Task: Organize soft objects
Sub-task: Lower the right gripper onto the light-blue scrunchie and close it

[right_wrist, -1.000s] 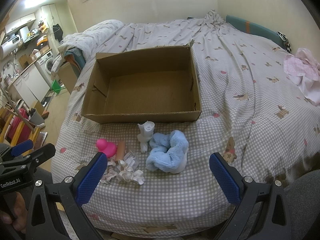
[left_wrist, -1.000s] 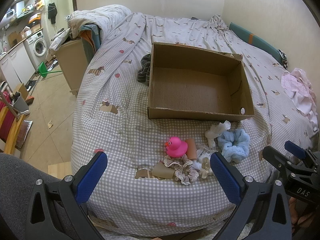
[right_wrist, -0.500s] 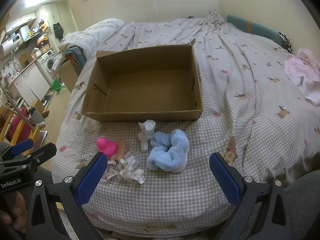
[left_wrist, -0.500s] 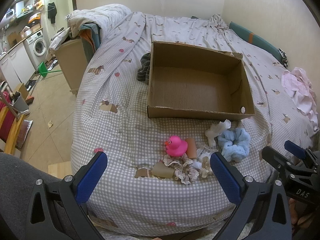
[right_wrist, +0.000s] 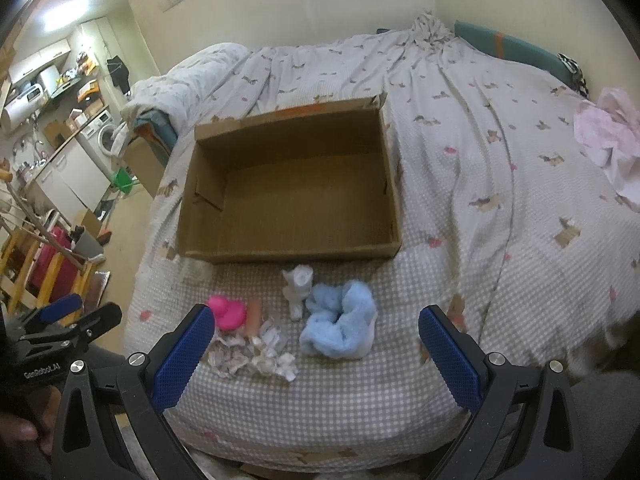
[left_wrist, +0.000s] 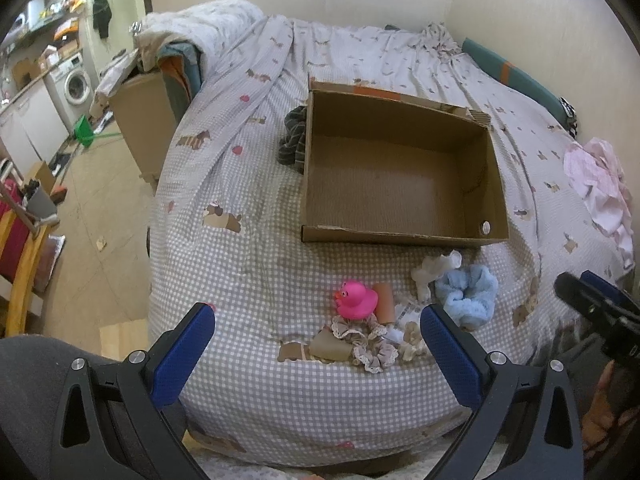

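Observation:
An empty cardboard box (left_wrist: 400, 184) (right_wrist: 292, 204) lies open on the bed. In front of it sit a pink rubber duck (left_wrist: 355, 299) (right_wrist: 228, 312), a fluffy light-blue scrunchie (left_wrist: 469, 293) (right_wrist: 340, 326), a small white cloth bundle (left_wrist: 434, 270) (right_wrist: 298, 282), a beige lace scrunchie (left_wrist: 366, 340) and crumpled white pieces (right_wrist: 266, 354). My left gripper (left_wrist: 316, 344) hangs open near the bed's front edge, short of the pile. My right gripper (right_wrist: 312, 342) is open too, with the blue scrunchie seen between its fingers, farther off.
The bed's checked cover (left_wrist: 248, 272) drops off at the front and left. A dark striped cloth (left_wrist: 294, 144) lies left of the box, pink clothing (right_wrist: 608, 136) at the far right. A brown cabinet (left_wrist: 144, 120) and a kitchen area stand left.
Both grippers have edged slightly forward over the bed edge. Nothing on the bed has moved and both stay open.

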`<state>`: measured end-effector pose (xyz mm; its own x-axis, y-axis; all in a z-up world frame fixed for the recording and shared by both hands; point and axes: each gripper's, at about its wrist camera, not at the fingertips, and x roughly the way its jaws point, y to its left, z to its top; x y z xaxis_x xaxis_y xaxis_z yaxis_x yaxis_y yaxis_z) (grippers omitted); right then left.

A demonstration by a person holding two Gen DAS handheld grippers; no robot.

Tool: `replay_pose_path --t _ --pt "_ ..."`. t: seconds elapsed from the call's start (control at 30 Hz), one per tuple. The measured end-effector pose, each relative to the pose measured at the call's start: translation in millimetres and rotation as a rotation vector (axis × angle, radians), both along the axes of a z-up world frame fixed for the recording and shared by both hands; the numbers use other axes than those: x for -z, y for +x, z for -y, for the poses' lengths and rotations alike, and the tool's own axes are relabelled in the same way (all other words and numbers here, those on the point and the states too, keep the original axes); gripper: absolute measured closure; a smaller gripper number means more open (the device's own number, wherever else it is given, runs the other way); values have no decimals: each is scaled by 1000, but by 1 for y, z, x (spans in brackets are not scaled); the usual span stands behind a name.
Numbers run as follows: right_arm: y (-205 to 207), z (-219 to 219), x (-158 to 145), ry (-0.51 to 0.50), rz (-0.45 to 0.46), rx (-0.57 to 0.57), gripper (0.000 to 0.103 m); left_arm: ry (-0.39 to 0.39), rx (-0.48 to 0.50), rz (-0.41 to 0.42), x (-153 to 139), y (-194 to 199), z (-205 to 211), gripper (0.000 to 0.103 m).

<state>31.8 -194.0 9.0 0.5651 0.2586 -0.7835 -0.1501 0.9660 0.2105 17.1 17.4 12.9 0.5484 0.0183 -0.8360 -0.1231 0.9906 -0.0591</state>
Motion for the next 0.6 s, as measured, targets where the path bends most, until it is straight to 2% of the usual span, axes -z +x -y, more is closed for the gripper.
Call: replay_pose_path --t 0.17,0.3,0.4,0.5,0.6 --pt "24 12 -8 18 -32 17 0 9 10 -35 -5 20 -3 0" --pt "47 18 6 -39 -113 41 0 -14 2 -94 0 41 -10 0" --pt "62 19 29 -55 -209 41 0 -14 -12 -126 11 52 -16 0" --pt "72 7 61 -113 -306 -12 0 0 -42 -149 29 55 -23 0" --pt "76 -9 87 -167 -355 -69 0 -50 -85 -204 48 55 -29 0"
